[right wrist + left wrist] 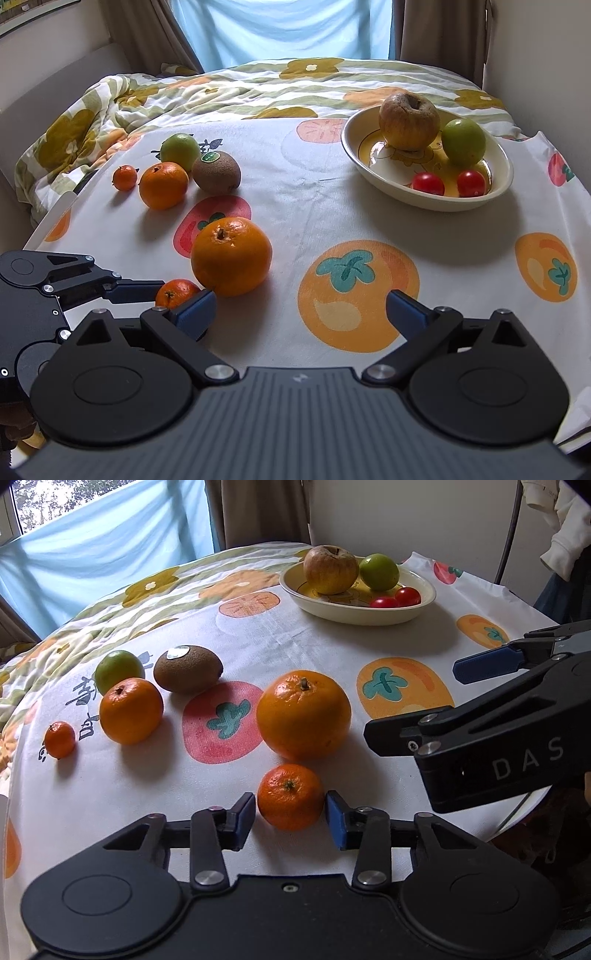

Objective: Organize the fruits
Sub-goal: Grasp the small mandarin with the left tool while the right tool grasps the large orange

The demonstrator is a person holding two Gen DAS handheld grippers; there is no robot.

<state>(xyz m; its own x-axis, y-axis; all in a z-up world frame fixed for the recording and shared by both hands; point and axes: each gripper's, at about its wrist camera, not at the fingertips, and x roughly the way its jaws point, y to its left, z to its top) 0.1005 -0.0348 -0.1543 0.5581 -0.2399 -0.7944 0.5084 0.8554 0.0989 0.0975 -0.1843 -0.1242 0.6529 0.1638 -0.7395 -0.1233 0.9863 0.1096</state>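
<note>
On the table's printed cloth [303, 635] lie six loose fruits, and four more sit in one bowl. Nearest the left edge is a tiny orange [60, 739], then a medium orange [131, 710] touching one green fruit [119, 669] behind it, and beside those one kiwi [187, 669] whose round sticker glares white in the left view and shows green in the right view, its print too small to read. Dark characters printed on the cloth by these fruits cannot be read either. Toward the middle stands the one big orange [303, 714], stem up. Just in front of it, near the near edge, a small mandarin [290, 797] sits on the cloth between the blue pads of the left gripper [290, 812], which stand narrow against its two sides. That makes four orange fruits in all. By the far right edge the cream bowl [424, 587] holds one wrinkled apple [331, 569], a second green fruit [379, 572] and two cherry tomatoes [396, 599]; a drawing on its bottom is mostly covered. At the right, the right gripper [424, 701] has its jaws wide with only cloth between them; its body reads "DAS", cut off at the frame's edge.
</note>
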